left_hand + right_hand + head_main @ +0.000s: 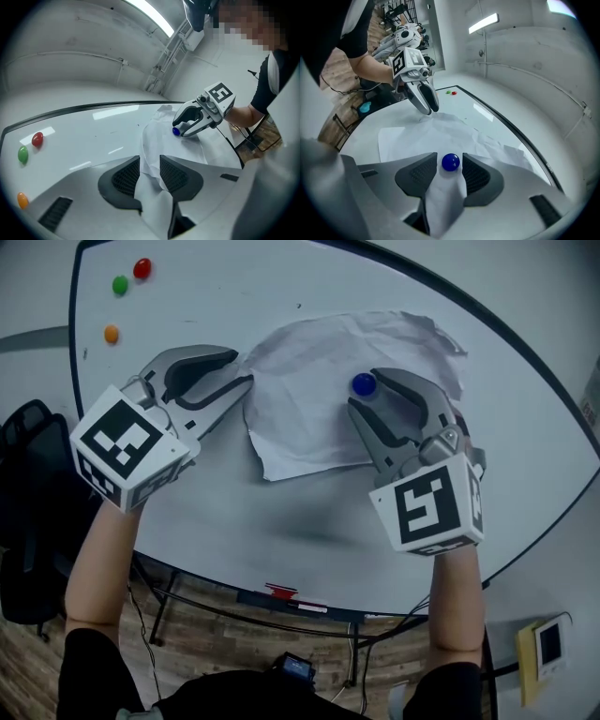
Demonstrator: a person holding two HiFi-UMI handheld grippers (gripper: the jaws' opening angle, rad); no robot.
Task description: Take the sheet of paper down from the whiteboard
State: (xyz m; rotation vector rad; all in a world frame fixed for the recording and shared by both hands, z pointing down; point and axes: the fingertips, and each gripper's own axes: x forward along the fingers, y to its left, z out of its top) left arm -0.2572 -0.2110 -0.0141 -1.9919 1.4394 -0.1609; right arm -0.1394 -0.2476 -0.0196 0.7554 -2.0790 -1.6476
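A crumpled white sheet of paper (319, 381) lies flat against the whiteboard (234, 521), pinned by a round blue magnet (364, 384). My left gripper (239, 369) is at the sheet's left edge. In the left gripper view its jaws (150, 164) stand open, with the edge of the paper (183, 145) showing in the gap between the pads. My right gripper (367, 392) is over the sheet's right part. Its open jaws (450, 164) straddle the blue magnet (450, 161), which still sits on the paper (436, 136).
Red (142, 268), green (120, 284) and orange (112, 334) magnets sit at the board's upper left. A red marker (281, 592) lies on the ledge at the board's lower edge. A black chair (23, 427) stands at the left.
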